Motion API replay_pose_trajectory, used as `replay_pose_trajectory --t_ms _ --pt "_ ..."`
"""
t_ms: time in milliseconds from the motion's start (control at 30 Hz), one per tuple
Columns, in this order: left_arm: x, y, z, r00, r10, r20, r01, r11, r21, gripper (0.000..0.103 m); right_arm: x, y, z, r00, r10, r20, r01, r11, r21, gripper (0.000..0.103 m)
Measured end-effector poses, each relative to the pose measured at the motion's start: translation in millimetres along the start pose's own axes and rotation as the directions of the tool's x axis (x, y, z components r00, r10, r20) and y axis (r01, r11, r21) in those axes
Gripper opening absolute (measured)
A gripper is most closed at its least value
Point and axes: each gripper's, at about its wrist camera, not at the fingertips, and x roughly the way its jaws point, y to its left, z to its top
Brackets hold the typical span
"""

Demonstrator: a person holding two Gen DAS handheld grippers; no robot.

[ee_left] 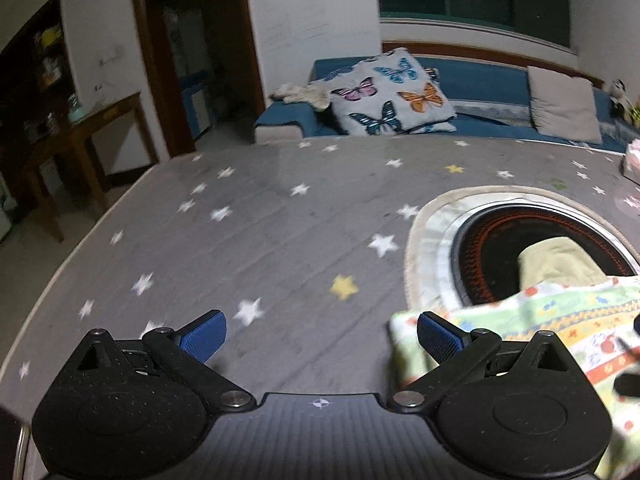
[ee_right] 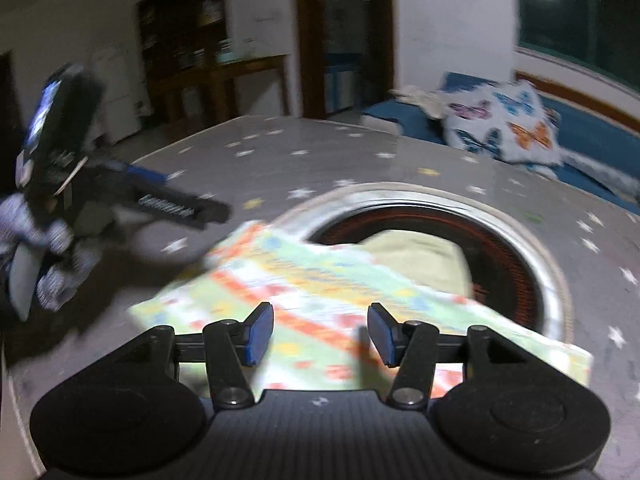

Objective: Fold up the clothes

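Tabletop [ee_left: 280, 224] was the largest item in both views, covered in a grey cloth printed with white and yellow stars. Behind it stood a blue sofa [ee_left: 488, 80] carrying a butterfly cushion [ee_left: 394, 94] and a plain grey cushion [ee_left: 564, 106]; a wooden side table [ee_left: 92, 136] stood by the wall to the left. A round recess [ee_right: 460, 240] with a metal rim and dark, red-ringed interior was set into the tabletop, and a folded olive garment [ee_right: 420, 256] lay inside it. The patterned cloth [ee_right: 320, 292], pale green with orange and yellow stripes, lay flat on the tabletop with its far edge overlapping the near rim of the recess and part of the olive garment. Right gripper [ee_right: 321, 334] hovered low over this cloth, its blue pads parted with nothing between them; contact with the fabric could not be confirmed owing to blur. Left gripper [ee_left: 322, 338] was held over bare tabletop at the cloth's left edge, jaws spread wide and empty, its right pad in front of the cloth's corner. In the right wrist view the left gripper [ee_right: 176, 208] appeared blurred at the left, held in a gloved hand [ee_right: 52, 256].
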Motion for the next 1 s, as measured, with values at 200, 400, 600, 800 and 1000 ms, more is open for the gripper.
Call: replay_pose_trajectory --t_ms 200,400,600,800,1000 --pt "-11 17 -20 1.0 -0.017 -0.014 0.017 0.998 -0.057 0.103 14 46 -4 1.0 -0.009 0.0 0.009 0.99 -0.139 0.061" --pt "-18 19 -33 0.998 -0.055 -0.023 0.054 0.996 -0.071 0.103 18 61 -9 0.999 -0.034 0.016 0.036 0.983 -0.181 0.065" --pt "-26 26 -35 0.997 -0.08 -0.008 0.079 0.99 -0.113 0.103 18 76 -6 0.999 -0.028 0.038 0.035 0.976 -0.214 0.078" --pt "-31 30 -35 0.997 -0.079 -0.002 0.078 0.989 -0.122 0.103 26 85 -10 0.999 -0.034 0.027 0.039 0.971 -0.238 0.078" --pt "-30 33 -37 0.997 -0.082 -0.013 0.079 0.987 -0.141 0.103 15 97 -8 0.999 0.021 0.038 -0.01 0.961 -0.275 0.076"
